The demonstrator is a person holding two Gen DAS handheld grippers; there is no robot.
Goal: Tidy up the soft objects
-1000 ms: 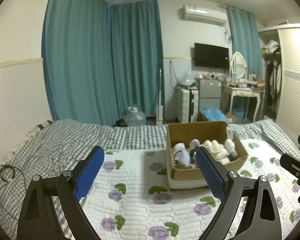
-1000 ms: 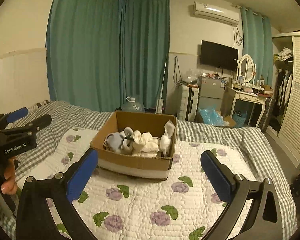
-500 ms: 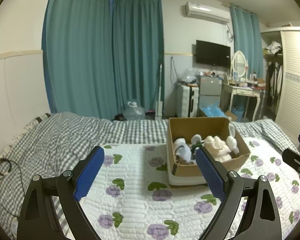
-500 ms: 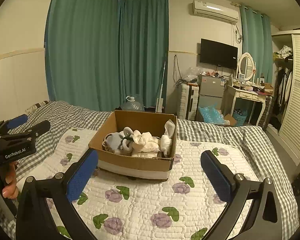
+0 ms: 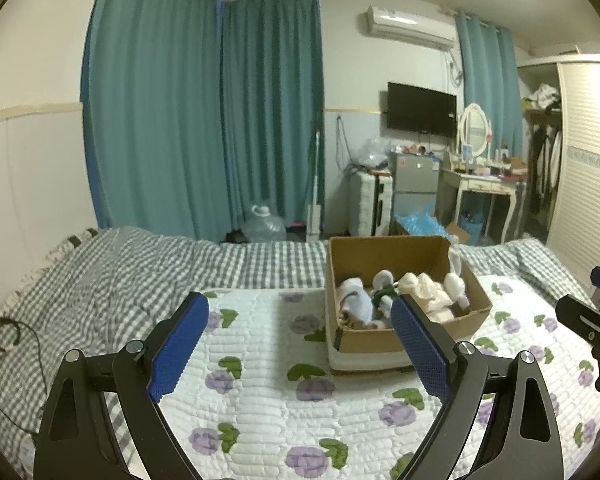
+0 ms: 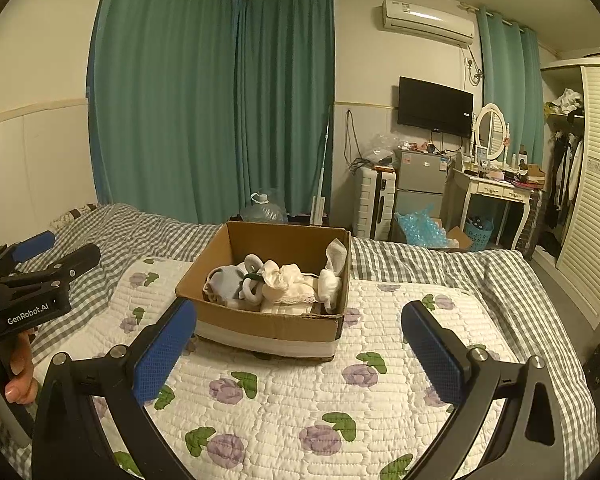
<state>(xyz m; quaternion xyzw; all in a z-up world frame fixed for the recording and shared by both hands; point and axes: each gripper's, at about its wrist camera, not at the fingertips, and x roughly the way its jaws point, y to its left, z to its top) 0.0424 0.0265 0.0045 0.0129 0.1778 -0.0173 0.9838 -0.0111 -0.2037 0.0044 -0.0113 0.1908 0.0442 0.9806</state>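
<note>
A cardboard box (image 6: 268,322) stands on the flowered quilt (image 6: 300,408) on the bed; it also shows in the left wrist view (image 5: 364,340). Inside lie soft things: a blue-grey piece (image 6: 226,280), cream cloth (image 6: 290,278) and white socks (image 6: 332,268). They also show in the left wrist view (image 5: 420,290). My left gripper (image 5: 300,344) is open and empty, held above the quilt to the box's left. My right gripper (image 6: 300,348) is open and empty, in front of the box.
A grey checked blanket (image 5: 112,276) covers the bed's left and far side. A black cable (image 5: 4,334) lies at its left edge. Beyond the bed are a water jug (image 6: 264,210), suitcase (image 6: 374,200), small fridge (image 6: 418,184), dressing table (image 6: 494,192) and wardrobe (image 6: 596,200).
Both views have tilted up slightly and the left gripper has risen a little. The box and its contents have not moved. Both grippers stay open.
</note>
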